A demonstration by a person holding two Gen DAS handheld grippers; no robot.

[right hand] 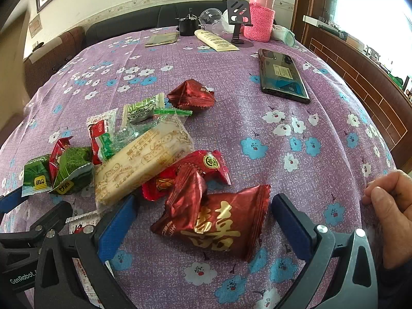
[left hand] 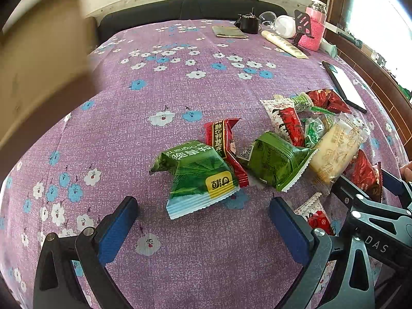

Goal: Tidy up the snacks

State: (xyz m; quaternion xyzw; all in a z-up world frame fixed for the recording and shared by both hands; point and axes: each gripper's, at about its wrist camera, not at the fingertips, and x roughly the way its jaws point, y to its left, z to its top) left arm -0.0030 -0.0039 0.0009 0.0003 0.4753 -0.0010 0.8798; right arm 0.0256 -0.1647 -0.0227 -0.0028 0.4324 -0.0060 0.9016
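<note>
A heap of wrapped snacks lies on the purple flowered tablecloth (left hand: 206,90). In the left wrist view a green tea packet (left hand: 198,177) sits just beyond my open left gripper (left hand: 203,211), apart from both fingers. Behind it lie a narrow red packet (left hand: 226,141), a second green packet (left hand: 275,159) and a long cream biscuit pack (left hand: 334,149). In the right wrist view a dark red packet with gold characters (right hand: 213,221) lies between the fingers of my open right gripper (right hand: 203,206). The cream biscuit pack (right hand: 141,162) touches the left fingertip (right hand: 128,206).
At the far edge stand a pink knitted bottle (right hand: 260,15), a black phone stand (right hand: 239,18), a cream tube (right hand: 216,41), a black cup (right hand: 188,25) and a flat pouch (right hand: 162,39). A phone (right hand: 282,74) lies at the right. A hand (right hand: 394,206) rests by the right gripper.
</note>
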